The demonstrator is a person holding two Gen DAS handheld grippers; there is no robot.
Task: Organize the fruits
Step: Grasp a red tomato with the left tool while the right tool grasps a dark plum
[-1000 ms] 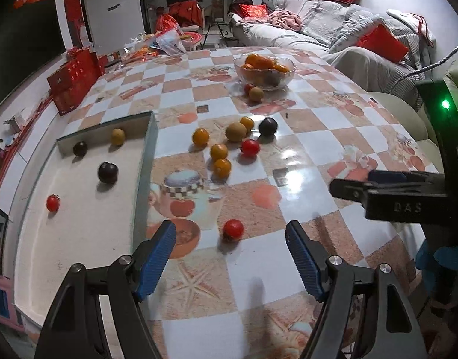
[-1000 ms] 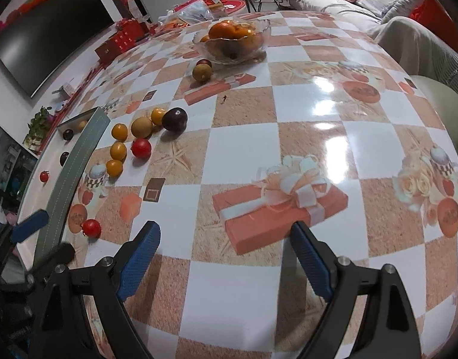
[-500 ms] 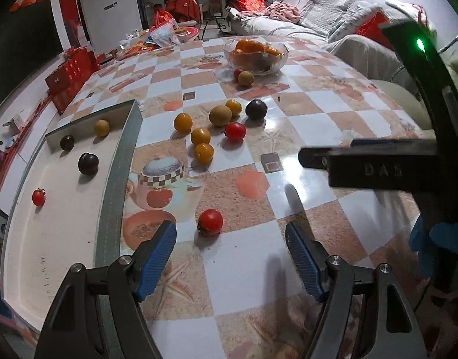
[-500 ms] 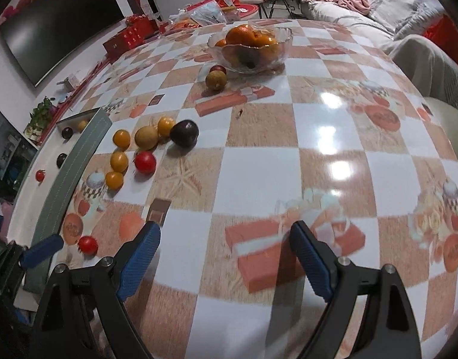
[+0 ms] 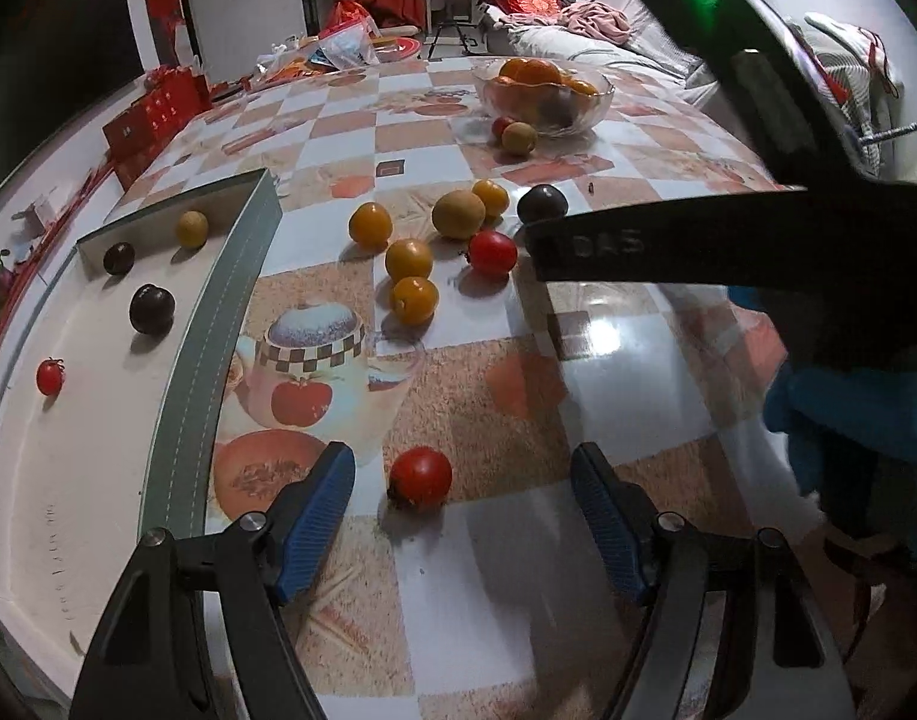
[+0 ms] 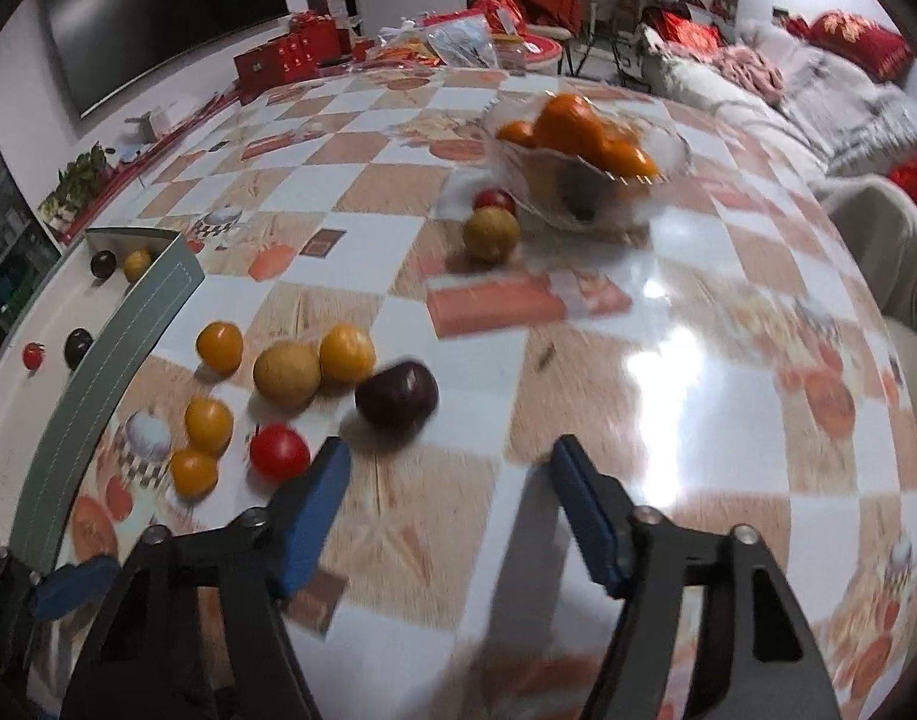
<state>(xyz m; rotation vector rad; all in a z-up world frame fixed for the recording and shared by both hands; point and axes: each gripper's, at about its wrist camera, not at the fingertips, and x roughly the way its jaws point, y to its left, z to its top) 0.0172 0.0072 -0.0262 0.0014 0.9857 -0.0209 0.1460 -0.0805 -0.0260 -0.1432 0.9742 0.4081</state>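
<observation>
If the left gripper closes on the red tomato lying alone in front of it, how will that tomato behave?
The red tomato is round and rests on a glossy tablecloth, so it probably rolls if one finger touches first. Its skin looks smooth, perhaps slippery. The left gripper is open around it.

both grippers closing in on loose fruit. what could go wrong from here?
1. The red tomato lies loose between the open left gripper fingers; an off-centre close could roll it away.
2. The right gripper reaches across the left view, near the dark plum; the two tools could collide.
3. The plum sits against a tight cluster with the yellow fruit; a nudge may scatter them.
</observation>
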